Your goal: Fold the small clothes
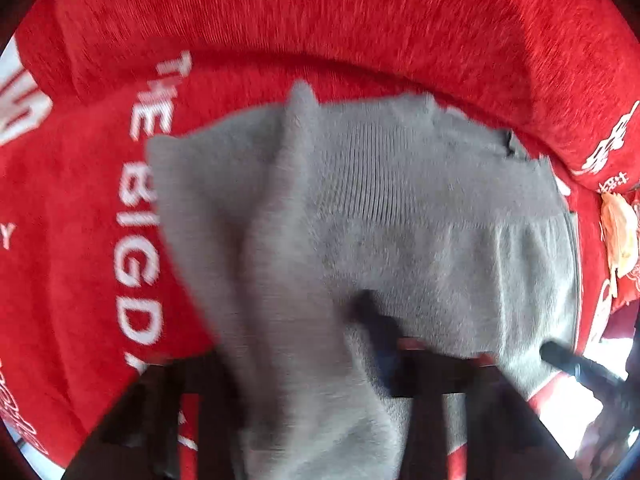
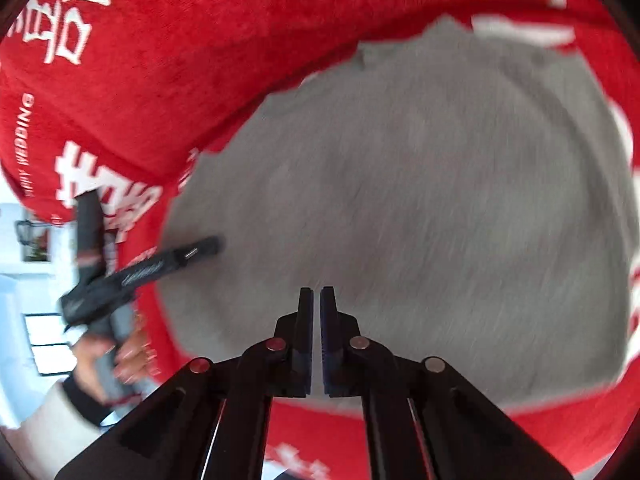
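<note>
garment: a small grey knit piece (image 1: 360,208) is spread on the red plush cover with white lettering (image 1: 320,12)
left tongs (image 1: 320,364): clamped on a lifted fold of it
right tongs (image 2: 316,300): pressed together, nothing held
progress: first fold seems only started, the rest is left

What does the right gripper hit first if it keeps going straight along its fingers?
Most likely the grey garment: it fills the view just ahead of the shut right gripper, with nothing between. Depth is unclear in the blur.
</note>
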`<state>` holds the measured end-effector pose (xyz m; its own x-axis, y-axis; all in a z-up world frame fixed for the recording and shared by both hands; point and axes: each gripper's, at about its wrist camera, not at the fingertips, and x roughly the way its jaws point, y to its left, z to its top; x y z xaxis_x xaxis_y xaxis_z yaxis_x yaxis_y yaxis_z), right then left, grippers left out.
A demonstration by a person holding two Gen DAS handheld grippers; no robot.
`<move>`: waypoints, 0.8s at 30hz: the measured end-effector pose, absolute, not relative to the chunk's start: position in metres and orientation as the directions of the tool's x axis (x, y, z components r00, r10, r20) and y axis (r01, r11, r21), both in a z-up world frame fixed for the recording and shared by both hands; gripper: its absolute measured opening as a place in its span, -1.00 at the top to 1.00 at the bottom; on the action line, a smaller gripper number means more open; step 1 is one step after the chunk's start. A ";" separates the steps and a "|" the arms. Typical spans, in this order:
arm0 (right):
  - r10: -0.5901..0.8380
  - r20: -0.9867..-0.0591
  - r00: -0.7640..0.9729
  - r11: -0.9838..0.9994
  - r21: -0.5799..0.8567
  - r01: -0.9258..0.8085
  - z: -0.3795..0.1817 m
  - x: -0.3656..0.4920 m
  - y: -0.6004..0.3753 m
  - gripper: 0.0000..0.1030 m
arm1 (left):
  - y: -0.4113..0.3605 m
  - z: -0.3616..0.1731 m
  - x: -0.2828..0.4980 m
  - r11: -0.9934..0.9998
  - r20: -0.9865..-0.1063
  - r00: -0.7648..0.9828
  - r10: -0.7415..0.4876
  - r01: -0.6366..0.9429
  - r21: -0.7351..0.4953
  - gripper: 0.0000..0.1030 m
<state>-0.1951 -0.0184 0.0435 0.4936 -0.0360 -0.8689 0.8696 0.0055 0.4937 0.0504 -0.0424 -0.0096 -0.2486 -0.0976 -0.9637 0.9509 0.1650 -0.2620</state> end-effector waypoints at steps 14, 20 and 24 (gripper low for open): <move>0.028 -0.789 0.614 -0.016 0.614 0.789 0.017 -0.234 -0.044 0.86 | -0.063 0.115 -0.033 -0.031 -0.860 -0.432 -0.273 0.897 -0.441 0.71; -0.066 -0.727 0.684 -0.150 0.685 0.713 0.030 -0.309 -0.046 0.85 | -0.086 0.112 -0.149 -0.189 -0.851 -0.476 -0.221 0.877 -0.441 0.71; -0.081 -0.726 0.682 -0.200 0.683 0.703 0.021 -0.344 -0.042 0.85 | -0.092 0.079 -0.209 -0.214 -0.886 -0.437 -0.155 0.890 -0.402 0.71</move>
